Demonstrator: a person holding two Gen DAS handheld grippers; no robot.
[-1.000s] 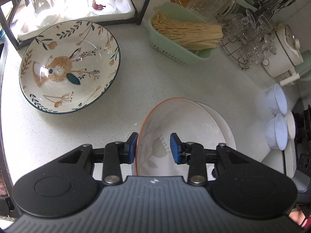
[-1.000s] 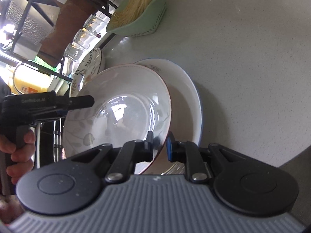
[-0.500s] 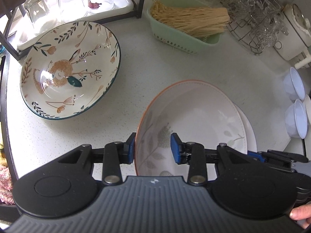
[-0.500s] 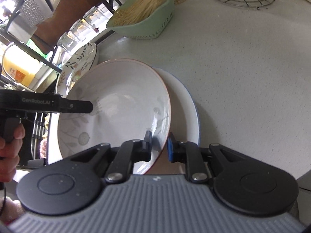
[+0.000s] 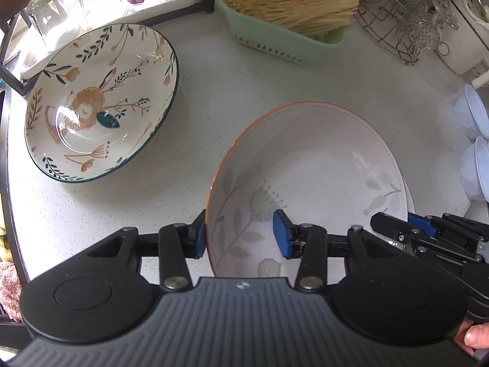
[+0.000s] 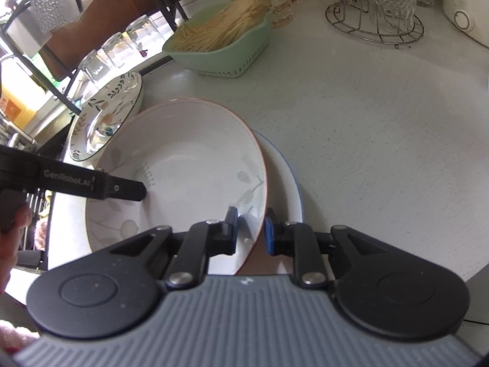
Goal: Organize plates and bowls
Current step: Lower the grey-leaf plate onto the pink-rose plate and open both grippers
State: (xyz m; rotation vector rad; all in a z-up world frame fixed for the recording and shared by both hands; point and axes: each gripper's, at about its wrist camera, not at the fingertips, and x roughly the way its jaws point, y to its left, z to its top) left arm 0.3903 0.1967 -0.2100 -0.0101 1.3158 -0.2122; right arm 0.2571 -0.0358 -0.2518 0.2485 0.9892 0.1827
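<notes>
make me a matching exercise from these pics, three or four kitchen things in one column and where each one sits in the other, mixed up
Things
1. orange-rimmed bowl
2. rabbit bowl
3. noodles
4. drinking glasses

Places
A. upside down on the white tray under the black rack
B. in the green basket
C. alone on the counter, in front of the rack
D. between the fingers of both the left gripper and the right gripper, over a blue-rimmed plate

Pairs: 1-D, 2-C, 3-B, 4-A
</notes>
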